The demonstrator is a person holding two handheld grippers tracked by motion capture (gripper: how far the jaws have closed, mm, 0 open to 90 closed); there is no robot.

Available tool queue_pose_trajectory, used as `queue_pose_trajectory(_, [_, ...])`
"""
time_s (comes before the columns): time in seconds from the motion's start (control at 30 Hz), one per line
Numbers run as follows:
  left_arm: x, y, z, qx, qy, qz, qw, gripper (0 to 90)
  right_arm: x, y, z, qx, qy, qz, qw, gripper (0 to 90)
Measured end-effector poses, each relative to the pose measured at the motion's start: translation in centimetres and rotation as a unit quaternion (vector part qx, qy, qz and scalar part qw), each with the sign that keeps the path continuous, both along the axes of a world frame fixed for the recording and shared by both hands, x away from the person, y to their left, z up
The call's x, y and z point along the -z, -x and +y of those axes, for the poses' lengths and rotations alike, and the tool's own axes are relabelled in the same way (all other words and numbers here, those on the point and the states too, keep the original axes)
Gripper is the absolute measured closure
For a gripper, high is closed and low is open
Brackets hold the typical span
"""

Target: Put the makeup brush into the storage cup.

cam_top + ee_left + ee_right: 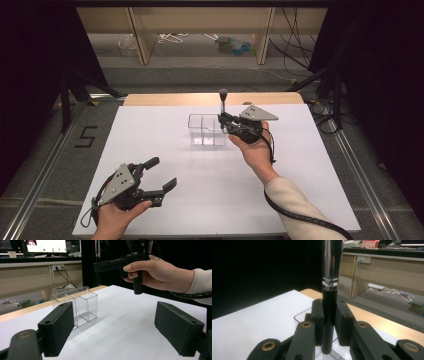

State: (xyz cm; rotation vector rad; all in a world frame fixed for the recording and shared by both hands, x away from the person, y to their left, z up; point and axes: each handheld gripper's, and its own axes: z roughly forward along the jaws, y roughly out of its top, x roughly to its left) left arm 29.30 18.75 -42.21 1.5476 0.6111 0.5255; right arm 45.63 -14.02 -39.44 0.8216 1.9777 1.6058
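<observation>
My right gripper [223, 120] is shut on a slim black and chrome stick [223, 102] with a dark rounded top, held upright. It hovers over the right end of a clear divided plastic box [206, 131] on the white table. In the right gripper view the stick [329, 290] is clamped between both jaws, and the box's rim [298, 316] shows just below. My left gripper [162, 172] stands open near the front left with nothing between its jaws. The left gripper view looks past its pads [57, 330] to the box [75, 307] and the right gripper [98, 266].
A white sheet [150, 150] covers the table, with a wooden edge [175, 99] at the back. Beyond it are a floor with cables and shelf legs. Metal rails [45, 165] run along both sides of the table.
</observation>
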Motion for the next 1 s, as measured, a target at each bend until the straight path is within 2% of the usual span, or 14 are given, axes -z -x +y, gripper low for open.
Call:
queue_pose_trajectory(0.07, [-0.03, 0.08, 0.05, -0.004, -0.004, 0.005, 1.0, 16.0, 0.03, 0.06, 0.07, 0.001, -0.002, 0.01, 0.9999, 79.4])
queue_pose_trajectory(0.1, [-0.03, 0.08, 0.04, -0.003, -0.004, 0.004, 1.0, 16.0, 0.06, -0.1, 0.02, 0.003, 0.001, -0.002, 1.0, 79.4])
queue_pose_trajectory(0.13, [-0.03, 0.08, 0.04, -0.004, -0.004, 0.005, 1.0, 16.0, 0.04, 0.01, 0.08, 0.002, -0.002, 0.008, 1.0, 79.4])
queue_pose_trajectory(0.17, [-0.03, 0.08, 0.05, -0.004, -0.004, 0.005, 1.0, 16.0, 0.05, -0.09, 0.04, 0.002, 0.0, 0.0, 1.0, 79.4])
queue_pose_trajectory(0.37, [-0.02, 0.09, 0.04, -0.004, -0.004, 0.005, 1.0, 16.0, 0.02, -0.23, 0.0, 0.003, 0.001, 0.001, 1.0, 79.4])
queue_pose_trajectory(0.5, [-0.01, 0.07, 0.07, -0.004, -0.006, 0.004, 1.0, 16.0, 0.03, -0.22, 0.06, 0.004, -0.001, 0.012, 0.9999, 79.4])
queue_pose_trajectory(0.57, [-0.01, 0.08, 0.07, -0.004, -0.006, 0.004, 1.0, 16.0, 0.05, -0.43, 0.02, 0.006, -0.001, 0.0, 1.0, 79.3])
queue_pose_trajectory(0.67, [-0.01, 0.07, 0.08, -0.004, -0.007, 0.004, 1.0, 16.0, 0.02, -0.43, -0.02, 0.004, -0.002, 0.008, 1.0, 79.4])
queue_pose_trajectory(0.7, [-0.01, 0.07, 0.08, -0.004, -0.007, 0.004, 1.0, 16.1, 0.02, -0.52, -0.05, 0.006, 0.0, 0.002, 1.0, 79.4])
queue_pose_trajectory(0.77, [-0.01, 0.08, 0.08, -0.004, -0.007, 0.003, 1.0, 16.0, 0.03, -0.48, 0.0, 0.005, -0.002, 0.011, 0.9999, 79.3])
queue_pose_trajectory(0.83, [0.0, 0.09, 0.07, -0.004, -0.006, 0.004, 1.0, 16.0, 0.07, -0.65, 0.0, 0.007, -0.002, 0.001, 1.0, 79.3])
queue_pose_trajectory(0.93, [0.0, 0.09, 0.08, -0.004, -0.006, 0.004, 1.0, 16.0, 0.12, -0.72, -0.03, 0.008, 0.001, 0.003, 1.0, 79.4])
queue_pose_trajectory(0.97, [0.0, 0.09, 0.08, -0.004, -0.005, 0.004, 1.0, 16.0, 0.13, -0.63, 0.03, 0.006, -0.002, 0.015, 0.9999, 79.4])
queue_pose_trajectory(1.0, [0.0, 0.09, 0.08, -0.004, -0.006, 0.004, 1.0, 16.0, 0.17, -0.81, -0.02, 0.007, 0.001, 0.003, 1.0, 79.3])
